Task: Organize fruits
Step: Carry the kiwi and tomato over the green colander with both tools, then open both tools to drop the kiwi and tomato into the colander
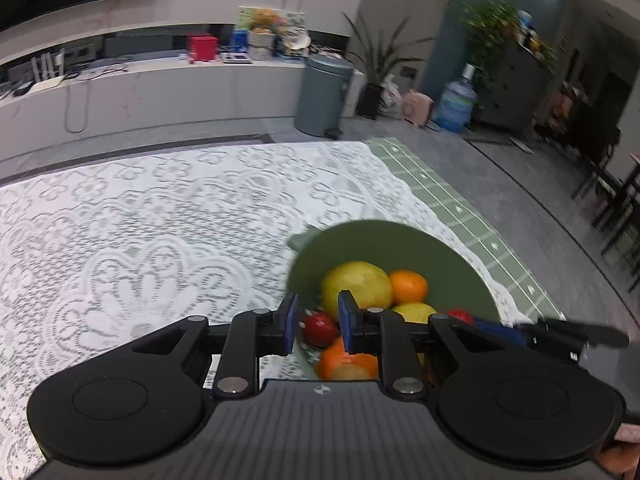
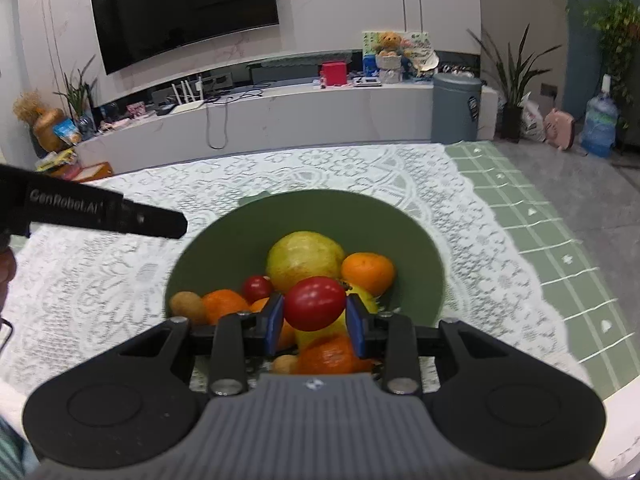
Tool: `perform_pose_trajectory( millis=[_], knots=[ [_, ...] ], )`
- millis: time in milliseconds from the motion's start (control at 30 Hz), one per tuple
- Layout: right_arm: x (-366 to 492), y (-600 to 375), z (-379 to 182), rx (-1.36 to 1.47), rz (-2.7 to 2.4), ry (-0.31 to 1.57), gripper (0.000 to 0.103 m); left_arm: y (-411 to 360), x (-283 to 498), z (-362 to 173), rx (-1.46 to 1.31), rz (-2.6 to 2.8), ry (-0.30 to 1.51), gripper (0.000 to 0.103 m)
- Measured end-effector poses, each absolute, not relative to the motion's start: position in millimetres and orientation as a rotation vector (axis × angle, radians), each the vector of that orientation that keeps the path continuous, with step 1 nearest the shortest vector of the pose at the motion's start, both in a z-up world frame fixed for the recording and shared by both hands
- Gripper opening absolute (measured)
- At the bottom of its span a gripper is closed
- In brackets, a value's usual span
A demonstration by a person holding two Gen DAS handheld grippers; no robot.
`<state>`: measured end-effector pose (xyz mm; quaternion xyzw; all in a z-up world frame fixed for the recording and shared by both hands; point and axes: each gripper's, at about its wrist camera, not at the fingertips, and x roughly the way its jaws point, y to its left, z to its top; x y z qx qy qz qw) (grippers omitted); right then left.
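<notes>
- The left gripper (image 1: 318, 314) hovers at the bowl's (image 2: 224, 240) 9 o'clock rim, its blue pads apart and holding nothing.
- The bowl sits on a lace tablecloth (image 2: 120, 264), heaped with a kiwi (image 2: 186, 307), oranges (image 2: 368, 272) and a big yellow-green fruit (image 2: 304, 258).
- The right gripper (image 2: 315, 320) is clamped on a red tomato (image 2: 314, 307) above the heap's 6 o'clock side.
- The tomato looks light, smooth and easily bruised; gentle pressure across its widest middle seems safest.
</notes>
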<state>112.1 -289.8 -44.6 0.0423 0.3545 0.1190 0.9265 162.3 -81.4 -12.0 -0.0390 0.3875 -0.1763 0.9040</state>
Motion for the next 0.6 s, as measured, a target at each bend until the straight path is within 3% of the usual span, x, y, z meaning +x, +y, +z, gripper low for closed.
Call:
perform_pose_trajectory(
  millis=[600],
  knots=[
    [120,-279,-48,0.174,0.3,0.855,0.031,-98,147,-29,-0.009,-0.551,0.916,0.023]
  ],
)
